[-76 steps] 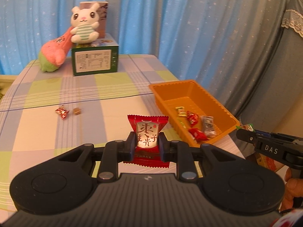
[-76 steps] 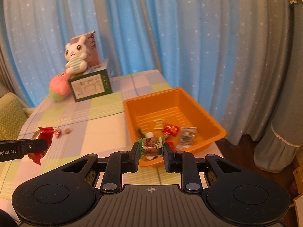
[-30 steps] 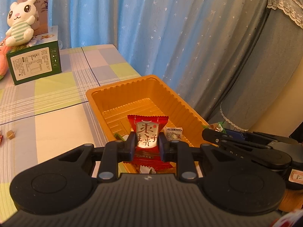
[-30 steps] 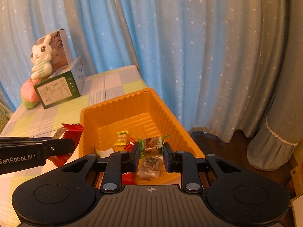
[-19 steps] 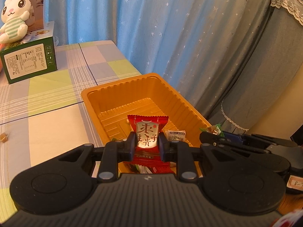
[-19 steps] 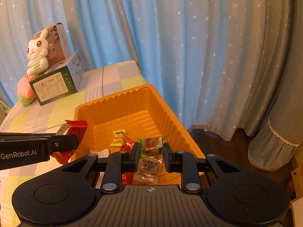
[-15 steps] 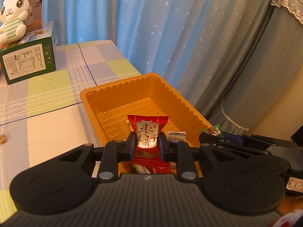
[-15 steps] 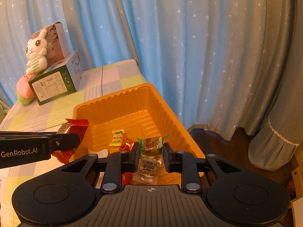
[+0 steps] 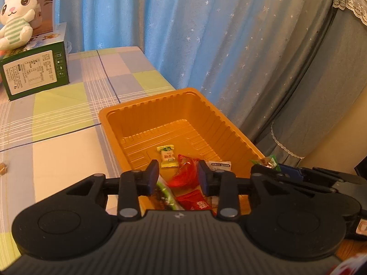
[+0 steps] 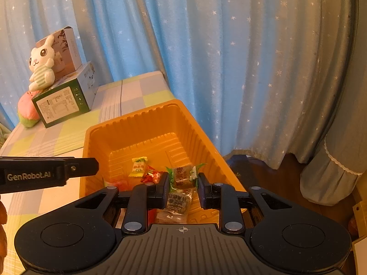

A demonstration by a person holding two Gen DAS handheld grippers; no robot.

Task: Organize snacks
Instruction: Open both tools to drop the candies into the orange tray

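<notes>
Snacks sit mostly in the orange tray (image 9: 220, 123) at lower centre of the left-wrist view: a yellow candy (image 9: 168, 156), a red twist candy (image 9: 187, 170), a white packet (image 9: 219, 164), a green-edged wrapper (image 9: 166, 193), and a red packet (image 9: 196, 202) low in the frame, just under the left tool (image 9: 178, 177).

Left tool: jaws spread wide, nothing between them. Half a second ago they pinched that red packet over the tray; now it lies inside, so the drop looks done.

Right tool (image 10: 183, 189): closed on a brown candy with green wrapper ends (image 10: 184, 177), held above the tray's near end. Grip unchanged from the earlier frame; not yet released.

Judged progress: well along. Left to do: release the brown candy, then fetch the small brown sweet (image 9: 2, 168) at far left edge on the checked desk (image 9: 68, 137).

Green box (image 9: 34, 73) and plush rabbit (image 9: 15, 18) upper left, untouched.
</notes>
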